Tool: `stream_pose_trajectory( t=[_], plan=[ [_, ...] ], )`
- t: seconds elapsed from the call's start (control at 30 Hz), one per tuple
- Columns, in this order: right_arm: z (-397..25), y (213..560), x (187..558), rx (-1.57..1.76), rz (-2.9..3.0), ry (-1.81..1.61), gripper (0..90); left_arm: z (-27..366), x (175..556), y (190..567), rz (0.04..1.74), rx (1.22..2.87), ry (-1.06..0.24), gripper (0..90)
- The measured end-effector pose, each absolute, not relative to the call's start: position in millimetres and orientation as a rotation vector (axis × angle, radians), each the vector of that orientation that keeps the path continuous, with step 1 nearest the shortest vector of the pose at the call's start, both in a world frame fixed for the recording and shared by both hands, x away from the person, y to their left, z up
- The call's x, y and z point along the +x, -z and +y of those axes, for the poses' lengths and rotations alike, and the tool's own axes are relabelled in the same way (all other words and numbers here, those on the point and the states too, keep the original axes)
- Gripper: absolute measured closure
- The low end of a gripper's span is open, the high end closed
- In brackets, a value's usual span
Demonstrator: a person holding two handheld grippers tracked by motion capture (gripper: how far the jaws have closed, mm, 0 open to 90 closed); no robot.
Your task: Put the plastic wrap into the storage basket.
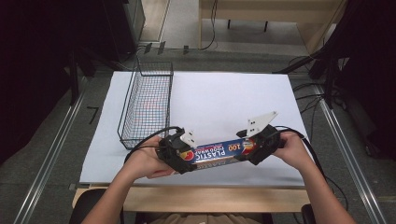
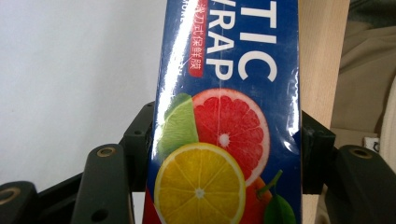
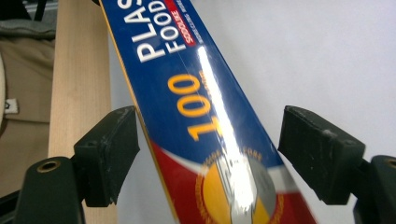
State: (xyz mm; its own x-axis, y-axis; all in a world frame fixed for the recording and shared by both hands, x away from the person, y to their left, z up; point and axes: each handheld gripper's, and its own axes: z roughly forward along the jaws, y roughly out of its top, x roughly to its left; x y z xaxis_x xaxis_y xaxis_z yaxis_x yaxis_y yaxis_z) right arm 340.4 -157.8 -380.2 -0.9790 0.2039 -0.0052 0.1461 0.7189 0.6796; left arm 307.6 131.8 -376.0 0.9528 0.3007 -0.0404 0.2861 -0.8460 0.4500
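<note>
left gripper (image 2: 224, 154): jaws clamp plastic wrap box (image 1: 219, 153) end | right gripper (image 3: 208, 154): jaws open, straddling far end, right pad clear | risk: one-ended hold, box sags or twists out

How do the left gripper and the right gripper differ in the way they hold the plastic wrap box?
The left gripper has both pads pressed against the plastic wrap box; the right gripper stands open, with a gap beside its far pad. The left gripper takes the fruit-printed end, the right gripper the end marked 100. Both straddle the box near the table's front edge.
</note>
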Motion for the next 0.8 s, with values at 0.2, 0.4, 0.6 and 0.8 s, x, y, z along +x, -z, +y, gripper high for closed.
stream_pose_trajectory(
  t=[0.2, 0.4, 0.6, 0.8],
  plan=[
    [-167.4, 377.0, 336.3, 0.279, 2.753, -1.131, 20.4, 134.8, 306.3, 370.5, 0.453, 2.625, -0.033, 39.5],
    [-189.2, 371.8, 336.1, 0.344, 2.695, -1.209, 20.0, 139.6, 307.1, 366.6, 0.446, 2.627, -0.057, 39.4],
    [-203.9, 372.9, 342.7, 0.458, 2.620, -1.191, 19.0, 147.4, 309.9, 362.9, 0.481, 2.620, -0.084, 39.4],
    [-210.6, 376.7, 347.6, 0.539, 2.595, -1.210, 18.9, 154.3, 312.0, 358.7, 0.538, 2.581, -0.084, 39.4]
  ],
)
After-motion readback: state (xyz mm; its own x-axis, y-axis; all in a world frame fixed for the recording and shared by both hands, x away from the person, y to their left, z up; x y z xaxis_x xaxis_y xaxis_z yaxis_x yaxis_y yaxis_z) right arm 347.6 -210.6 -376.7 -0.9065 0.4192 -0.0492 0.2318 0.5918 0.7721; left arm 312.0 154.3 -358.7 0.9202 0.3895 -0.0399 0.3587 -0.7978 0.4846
